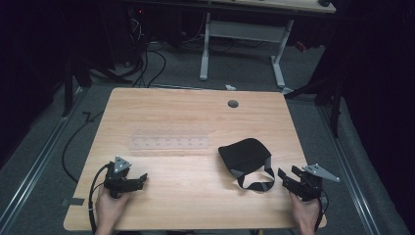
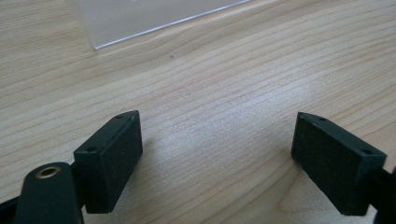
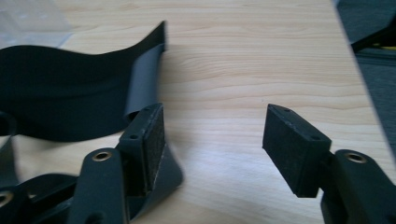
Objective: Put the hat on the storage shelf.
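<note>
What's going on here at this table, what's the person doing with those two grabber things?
A person sits at a wooden table with a gripper in each hand. Both are open and holding nothing. The left gripper rests near the front left, pointed along bare wood below a clear plastic strip. The right gripper is at the front right, right beside a black eye mask and its looped strap; the strap lies close by one jaw, but nothing is between the jaws yet.

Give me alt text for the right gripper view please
The right hand-held gripper sits open just above a light wooden table, nothing between its jaws. A black fabric item with a grey strap lies beside its left jaw.
</note>
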`<state>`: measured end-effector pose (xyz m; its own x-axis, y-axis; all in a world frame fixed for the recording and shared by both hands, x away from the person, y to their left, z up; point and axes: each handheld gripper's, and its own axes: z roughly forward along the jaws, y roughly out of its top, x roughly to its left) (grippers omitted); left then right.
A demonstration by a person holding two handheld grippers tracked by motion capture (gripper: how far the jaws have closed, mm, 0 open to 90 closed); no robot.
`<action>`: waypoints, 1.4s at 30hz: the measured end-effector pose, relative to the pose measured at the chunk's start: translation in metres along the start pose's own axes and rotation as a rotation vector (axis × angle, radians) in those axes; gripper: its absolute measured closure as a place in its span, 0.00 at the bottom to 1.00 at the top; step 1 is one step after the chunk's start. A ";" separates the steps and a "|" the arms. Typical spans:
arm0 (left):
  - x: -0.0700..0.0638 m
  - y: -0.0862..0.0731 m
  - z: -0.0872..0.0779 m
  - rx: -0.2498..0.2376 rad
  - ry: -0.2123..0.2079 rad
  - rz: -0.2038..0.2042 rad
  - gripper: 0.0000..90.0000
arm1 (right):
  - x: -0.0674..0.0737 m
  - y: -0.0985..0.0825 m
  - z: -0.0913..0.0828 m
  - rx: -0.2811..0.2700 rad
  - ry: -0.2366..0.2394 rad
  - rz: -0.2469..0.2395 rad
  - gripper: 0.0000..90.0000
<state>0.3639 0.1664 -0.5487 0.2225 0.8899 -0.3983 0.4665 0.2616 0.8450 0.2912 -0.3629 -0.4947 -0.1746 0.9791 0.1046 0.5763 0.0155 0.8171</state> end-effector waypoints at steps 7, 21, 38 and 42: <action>0.000 0.000 0.000 -0.001 0.000 -0.001 0.19 | 0.010 0.004 0.010 0.009 0.058 -0.008 0.39; 0.000 0.000 0.000 -0.001 0.000 -0.002 0.19 | 0.019 0.013 0.036 0.046 0.073 -0.012 0.35; 0.000 0.000 0.000 -0.002 0.001 0.007 0.20 | 0.022 0.023 0.055 0.092 0.108 -0.004 0.34; -0.001 -0.001 0.000 0.000 -0.004 0.011 0.20 | 0.026 0.026 0.063 0.101 0.112 -0.007 0.34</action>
<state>0.3630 0.1656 -0.5489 0.2316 0.8911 -0.3903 0.4640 0.2515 0.8494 0.3520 -0.3245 -0.5068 -0.2640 0.9501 0.1661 0.6513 0.0486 0.7573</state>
